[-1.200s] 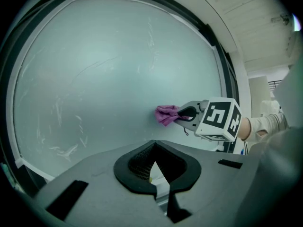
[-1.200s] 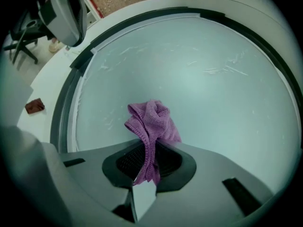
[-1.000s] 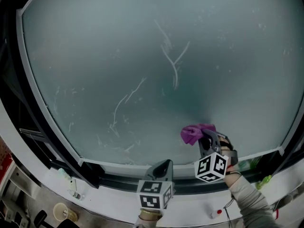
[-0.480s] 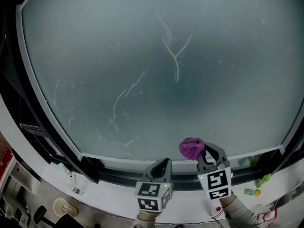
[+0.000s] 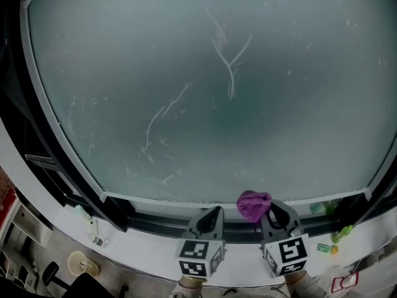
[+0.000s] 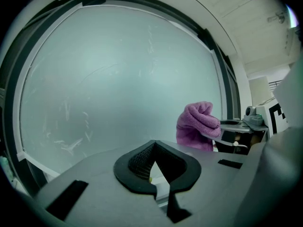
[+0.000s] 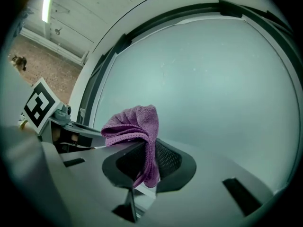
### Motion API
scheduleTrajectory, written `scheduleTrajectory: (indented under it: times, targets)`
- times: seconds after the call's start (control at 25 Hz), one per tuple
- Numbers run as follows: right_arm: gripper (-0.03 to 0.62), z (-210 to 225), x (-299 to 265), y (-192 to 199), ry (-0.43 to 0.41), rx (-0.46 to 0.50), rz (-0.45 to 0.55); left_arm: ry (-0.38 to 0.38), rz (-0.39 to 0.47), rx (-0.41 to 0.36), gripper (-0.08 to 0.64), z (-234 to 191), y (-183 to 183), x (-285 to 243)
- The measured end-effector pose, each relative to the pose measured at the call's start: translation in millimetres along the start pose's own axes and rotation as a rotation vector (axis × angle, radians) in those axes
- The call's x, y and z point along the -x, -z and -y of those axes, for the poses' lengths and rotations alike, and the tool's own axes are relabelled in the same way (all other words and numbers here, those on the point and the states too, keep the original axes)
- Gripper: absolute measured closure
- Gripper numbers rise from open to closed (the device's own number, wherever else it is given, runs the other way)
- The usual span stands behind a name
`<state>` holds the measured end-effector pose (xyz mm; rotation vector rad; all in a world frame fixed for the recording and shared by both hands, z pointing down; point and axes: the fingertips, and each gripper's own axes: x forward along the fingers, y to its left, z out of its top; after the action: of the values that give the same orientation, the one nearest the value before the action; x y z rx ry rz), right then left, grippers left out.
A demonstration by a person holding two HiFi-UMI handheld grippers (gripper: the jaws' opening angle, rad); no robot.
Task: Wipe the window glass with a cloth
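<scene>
Purple cloth [image 5: 253,204] upright in right tongs [image 7: 145,164], top toward window glass [image 5: 186,73]

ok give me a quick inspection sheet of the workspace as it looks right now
surface: window glass hazy, with pale streaks at upper centre and lower left
job's things: purple cloth bunched at the glass's bottom edge
clutter: small bottles on the white ledge at lower left; green items at lower right
grippers: right tool shut on the cloth; left tool shut, nothing in it, beside the right one
cables: nothing seen
surroundings: dark frame around the glass
</scene>
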<state>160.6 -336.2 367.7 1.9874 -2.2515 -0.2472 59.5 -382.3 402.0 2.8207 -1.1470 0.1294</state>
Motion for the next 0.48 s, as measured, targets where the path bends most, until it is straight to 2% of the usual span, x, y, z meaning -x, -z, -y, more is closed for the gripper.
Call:
scheduleTrajectory:
  times: [0.48]
  targets:
    - [0.543,6,14,10,-0.005,-0.09,-0.021,0.004,0.006,0.005,0.555,6,-1,4]
